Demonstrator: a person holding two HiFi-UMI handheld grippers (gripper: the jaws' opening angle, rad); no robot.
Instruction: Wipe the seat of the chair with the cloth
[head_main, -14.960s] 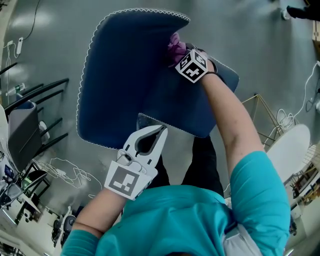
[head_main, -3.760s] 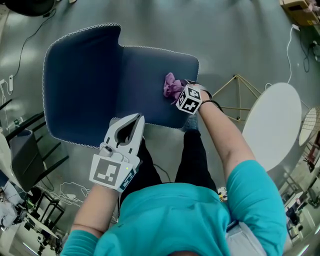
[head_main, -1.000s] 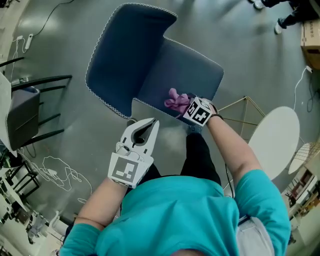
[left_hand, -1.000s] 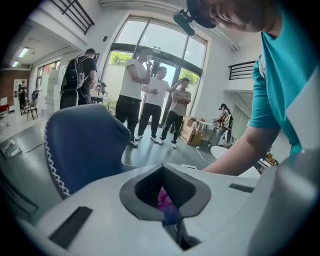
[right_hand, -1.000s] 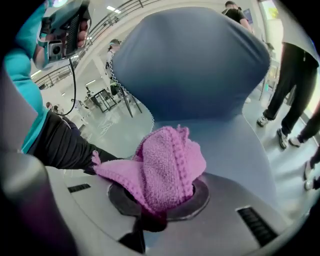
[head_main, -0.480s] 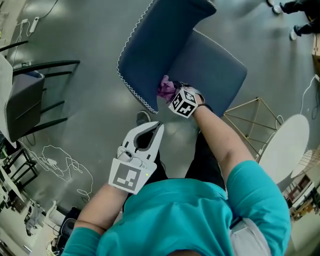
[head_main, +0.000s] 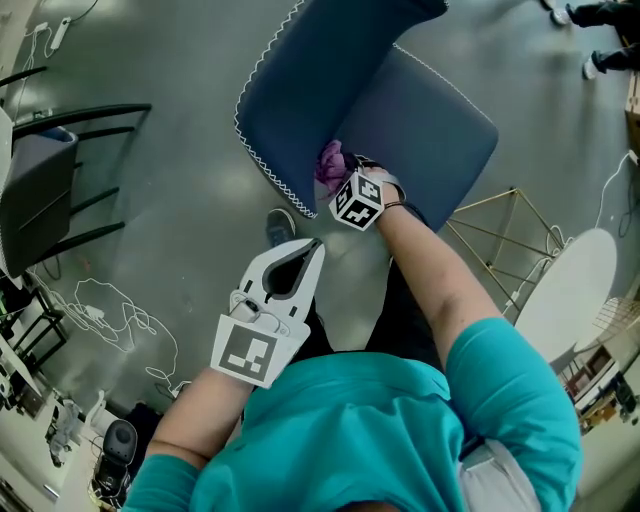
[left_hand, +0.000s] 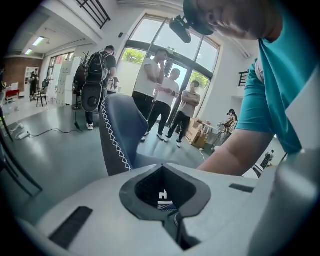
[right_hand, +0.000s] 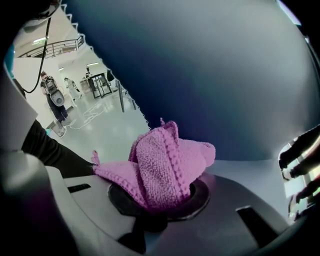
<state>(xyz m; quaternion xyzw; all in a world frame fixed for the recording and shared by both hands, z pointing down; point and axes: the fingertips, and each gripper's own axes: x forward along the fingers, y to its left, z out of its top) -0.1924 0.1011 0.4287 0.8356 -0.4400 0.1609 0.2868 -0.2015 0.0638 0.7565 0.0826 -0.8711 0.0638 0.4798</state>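
In the head view, our right claw (head_main: 338, 178) is clamped on the purple cloth (head_main: 330, 160), which presses on the dark blue chair (head_main: 430, 120) where seat meets backrest; our left claw (head_main: 312, 250) hangs shut and empty above the grey floor (head_main: 150, 200), apart from the chair. In the left gripper view, the jaws meet with nothing between them; the chair's white-stitched backrest (left_hand: 117, 132) stands ahead. In the right gripper view, the cloth bunches out from the closed jaws, close against the blue upholstery.

A bunched pink cloth (head_main: 330, 162) is clamped in the right gripper (head_main: 338, 178). It sits where the dark blue chair seat (head_main: 430, 125) meets the backrest (head_main: 300, 90).
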